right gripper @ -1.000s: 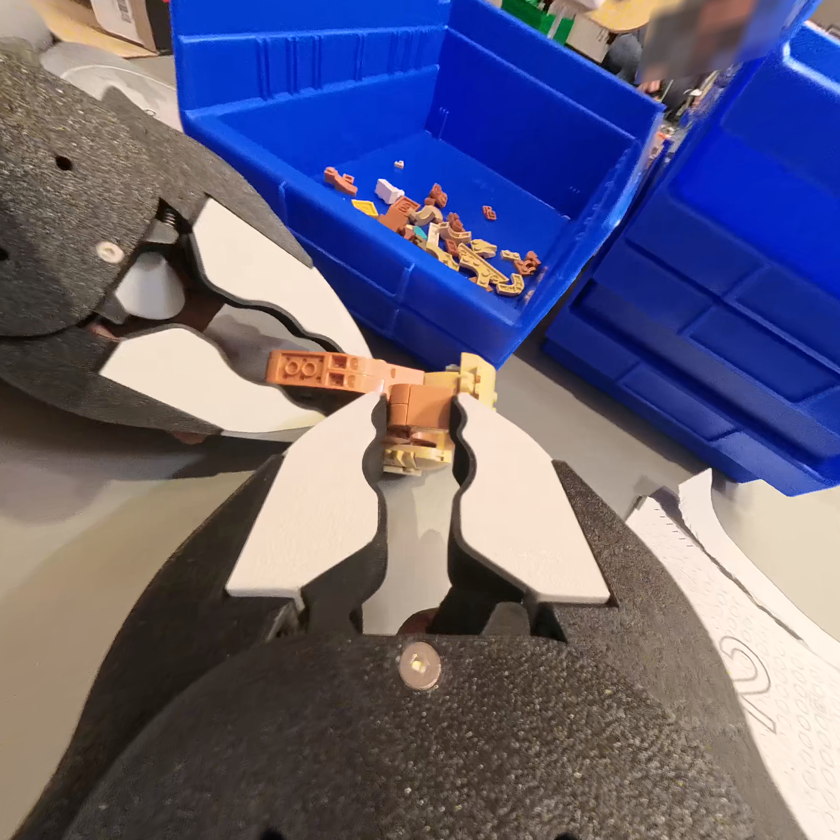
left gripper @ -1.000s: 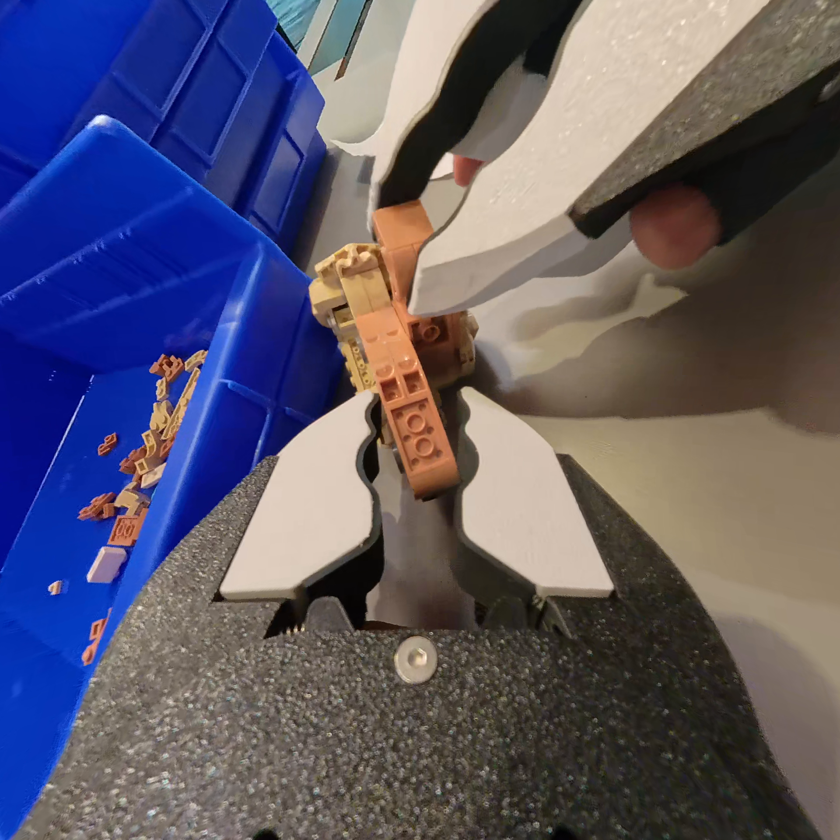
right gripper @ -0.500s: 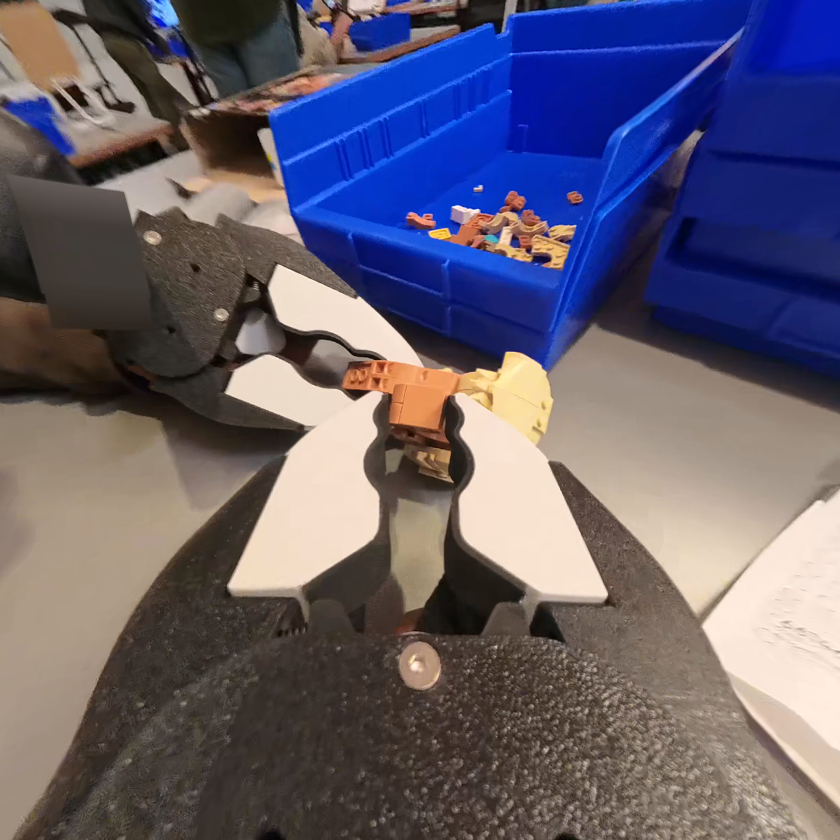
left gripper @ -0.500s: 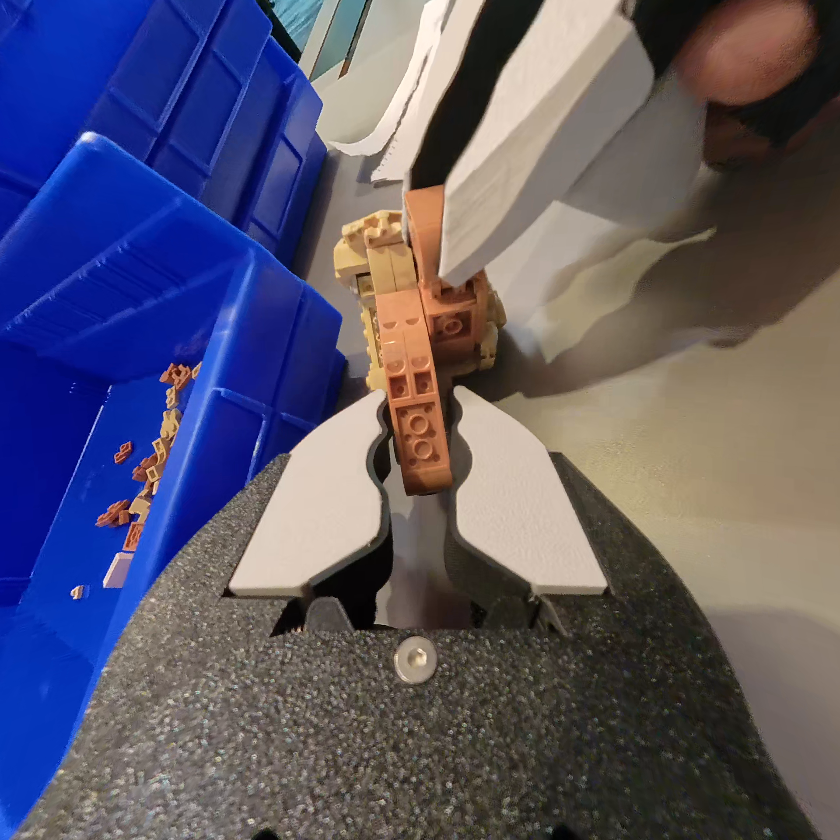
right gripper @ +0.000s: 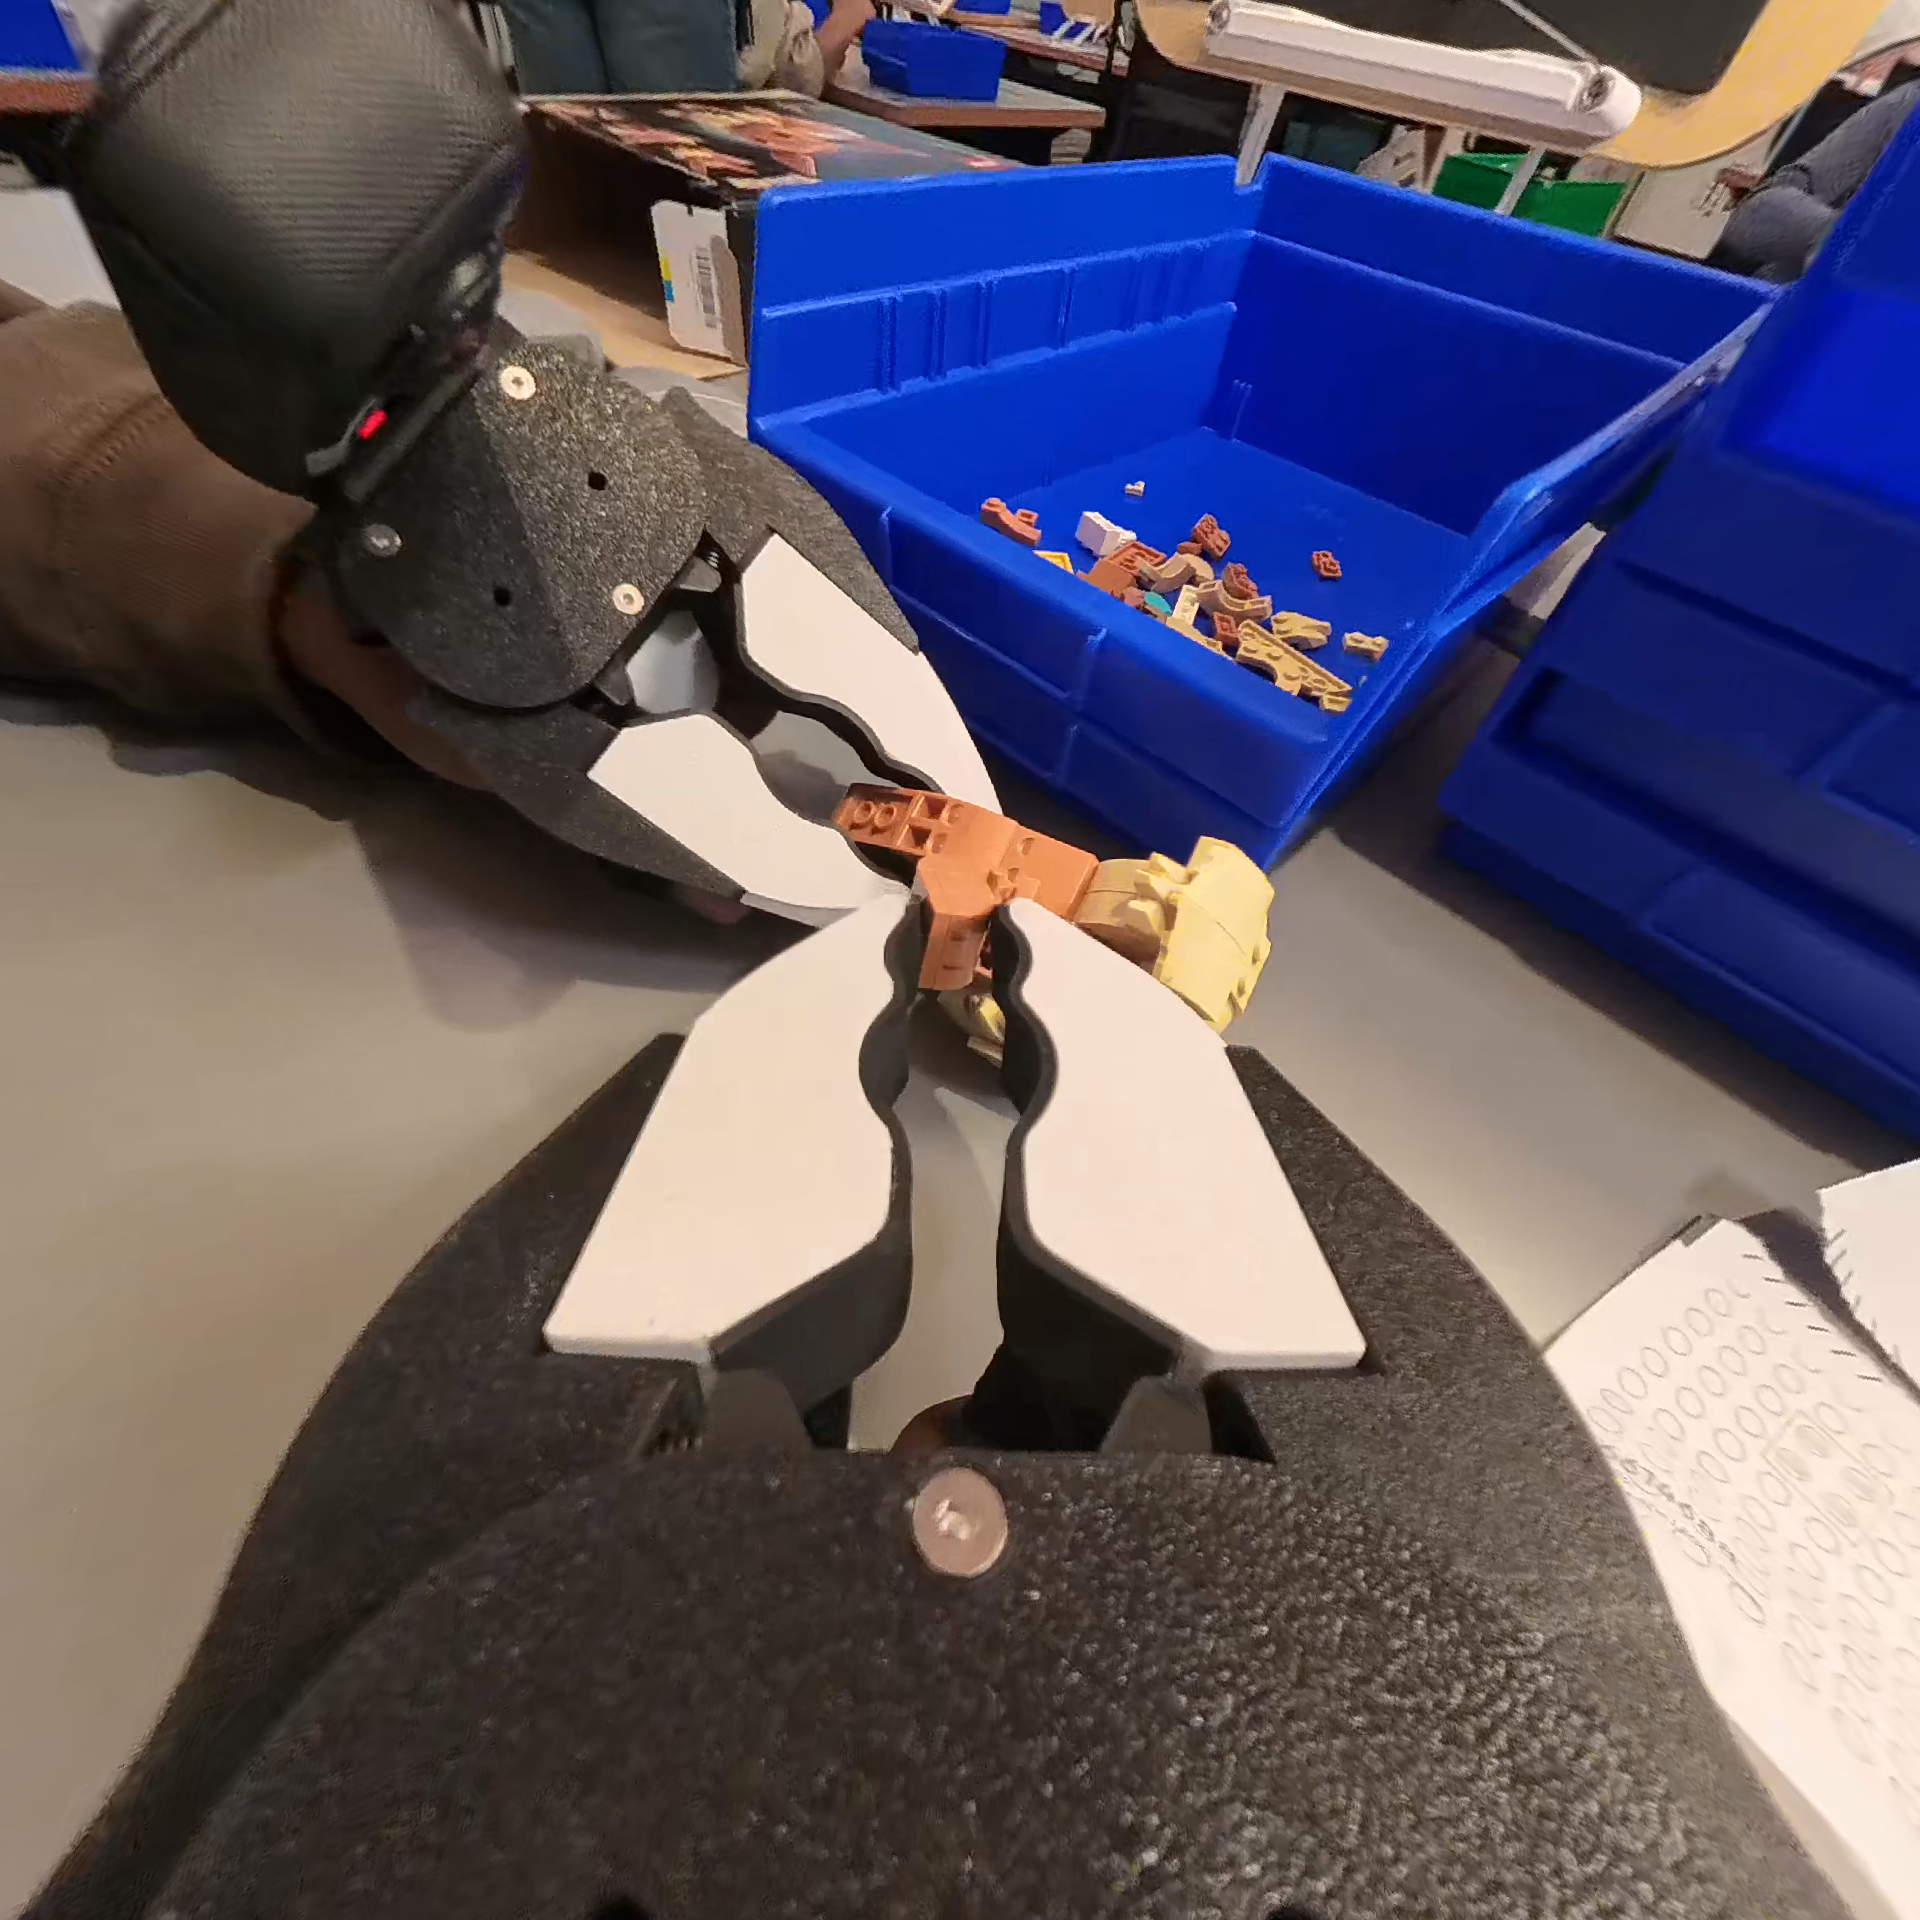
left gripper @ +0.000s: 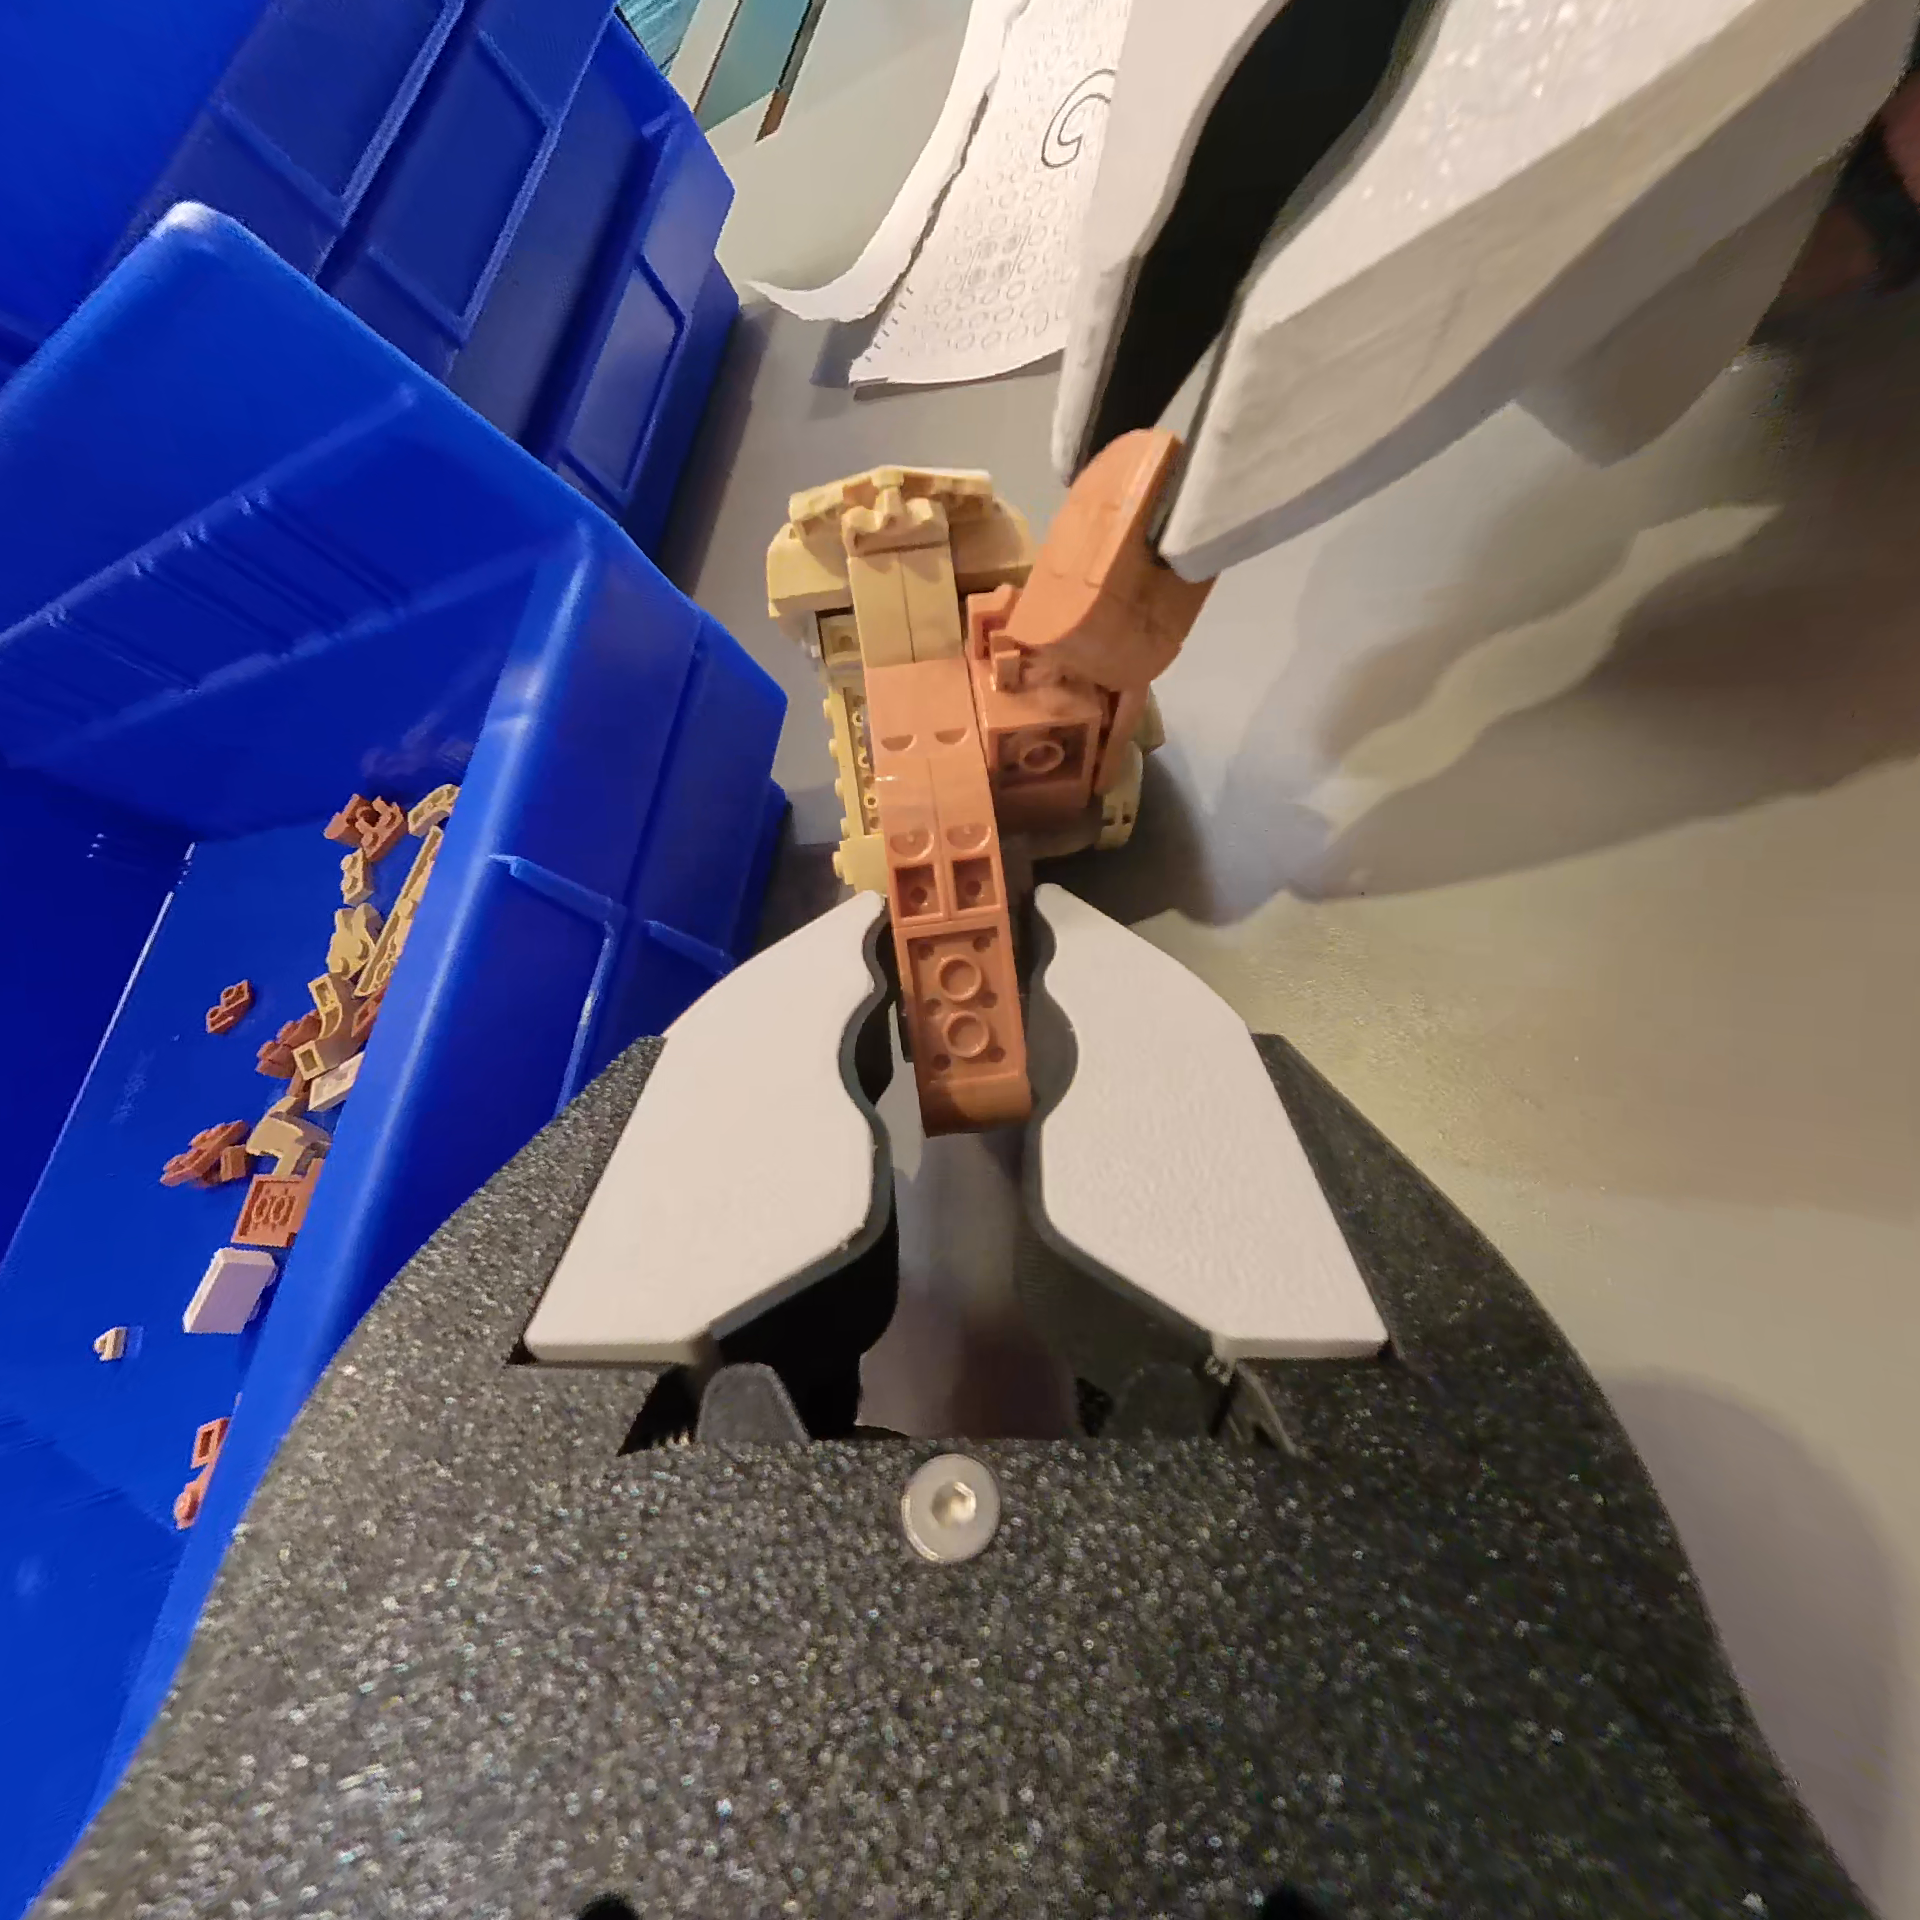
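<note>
Left tool [left gripper: 961, 914] clenched on long arm of orange-and-tan brick model [left gripper: 940, 790], frame centre, bracing it; right tool [right gripper: 951, 914] clenched on short orange limb [right gripper: 956, 940]; blue bin [right gripper: 1039, 644] adjacent.

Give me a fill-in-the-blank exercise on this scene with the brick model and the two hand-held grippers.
1. The left hand-held gripper is shut on the model's long ____-coloured arm.
2. The model's head is ____ in colour.
3. Loose bricks lie in a ____ bin.
4. The printed sheet lies to the ____ of the right hand-held gripper.

Missing words: orange-brown; tan; blue; right
</note>
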`<state>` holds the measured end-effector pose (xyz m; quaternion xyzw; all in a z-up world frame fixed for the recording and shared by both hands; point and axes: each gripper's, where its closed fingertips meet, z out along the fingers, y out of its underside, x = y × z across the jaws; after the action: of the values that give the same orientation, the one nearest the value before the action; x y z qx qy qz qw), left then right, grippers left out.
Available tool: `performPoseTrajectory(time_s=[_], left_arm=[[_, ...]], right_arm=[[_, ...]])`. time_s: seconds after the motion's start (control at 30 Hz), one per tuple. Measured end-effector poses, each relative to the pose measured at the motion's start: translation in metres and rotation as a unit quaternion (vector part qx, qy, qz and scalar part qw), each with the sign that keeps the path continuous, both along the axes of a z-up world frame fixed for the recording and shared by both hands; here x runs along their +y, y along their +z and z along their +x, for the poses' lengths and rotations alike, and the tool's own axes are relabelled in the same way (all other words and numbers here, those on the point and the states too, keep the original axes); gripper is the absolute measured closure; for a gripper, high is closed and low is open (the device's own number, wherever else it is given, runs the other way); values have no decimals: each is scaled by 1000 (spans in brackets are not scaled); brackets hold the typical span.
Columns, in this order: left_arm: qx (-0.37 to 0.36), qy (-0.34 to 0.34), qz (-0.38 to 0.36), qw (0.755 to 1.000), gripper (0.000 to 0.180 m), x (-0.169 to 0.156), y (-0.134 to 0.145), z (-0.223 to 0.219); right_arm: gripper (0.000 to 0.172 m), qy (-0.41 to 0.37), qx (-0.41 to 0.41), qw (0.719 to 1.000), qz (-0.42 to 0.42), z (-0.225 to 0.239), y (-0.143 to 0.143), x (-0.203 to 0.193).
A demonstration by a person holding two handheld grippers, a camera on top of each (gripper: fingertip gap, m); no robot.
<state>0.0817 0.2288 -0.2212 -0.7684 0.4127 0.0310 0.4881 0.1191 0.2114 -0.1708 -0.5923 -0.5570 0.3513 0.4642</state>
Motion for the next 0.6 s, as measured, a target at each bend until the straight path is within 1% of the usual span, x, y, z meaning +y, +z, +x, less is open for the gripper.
performPoseTrajectory(time_s=[0.13, 0.23, 0.33, 0.47, 0.6], left_arm=[[2, -2, 0, 1000, 159, -1, 0, 1], [-6, 6, -8, 1000, 159, 1, -1, -1], [-11, 4, -13, 1000, 159, 1, -1, -1], [-8, 0, -12, 1000, 158, 0, -1, 0], [-16, -18, -4, 1000, 154, -10, 3, 3]], right_arm=[[160, 3, -11, 999, 53, 2, -1, -6], [160, 29, -16, 994, 103, 2, -1, -19], [160, 32, -48, 989, 139, 4, -11, -26], [160, 28, -41, 989, 141, 4, -9, -29], [160, 15, -19, 991, 128, 5, -1, -29]])
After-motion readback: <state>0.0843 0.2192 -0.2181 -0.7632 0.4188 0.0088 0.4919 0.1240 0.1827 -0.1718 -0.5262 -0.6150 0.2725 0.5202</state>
